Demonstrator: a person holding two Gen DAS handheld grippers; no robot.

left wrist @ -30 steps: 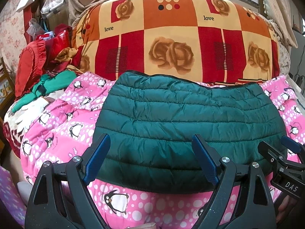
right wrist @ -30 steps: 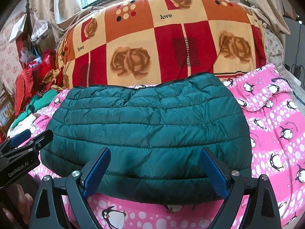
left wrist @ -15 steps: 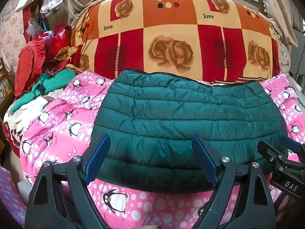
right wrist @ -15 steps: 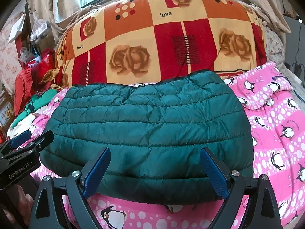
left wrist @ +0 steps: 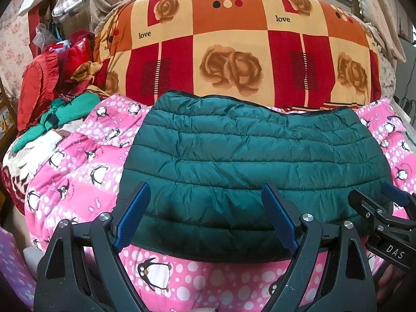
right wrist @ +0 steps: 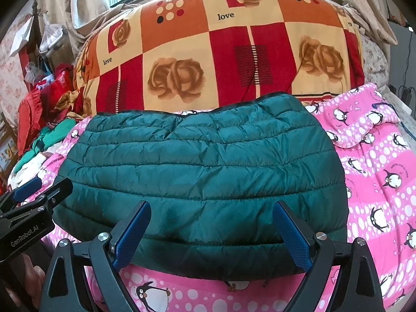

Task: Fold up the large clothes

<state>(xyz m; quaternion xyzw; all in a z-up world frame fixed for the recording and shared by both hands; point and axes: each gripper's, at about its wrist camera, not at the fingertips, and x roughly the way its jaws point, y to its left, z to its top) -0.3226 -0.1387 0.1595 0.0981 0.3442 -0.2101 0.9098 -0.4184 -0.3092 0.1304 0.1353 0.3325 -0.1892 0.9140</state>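
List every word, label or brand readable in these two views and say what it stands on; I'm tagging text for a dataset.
"love": printed on the rose-patterned quilt, twice in the left view and twice in the right.
"DAS": white letters on the right gripper body.
"GenRobot.AI": on the left gripper body.
Small print beside the penguins on the pink penguin blanket: too small to read.

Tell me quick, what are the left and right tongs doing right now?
Left tongs: open, holding nothing, above the green jacket.
Right tongs: open, holding nothing, above the same jacket.
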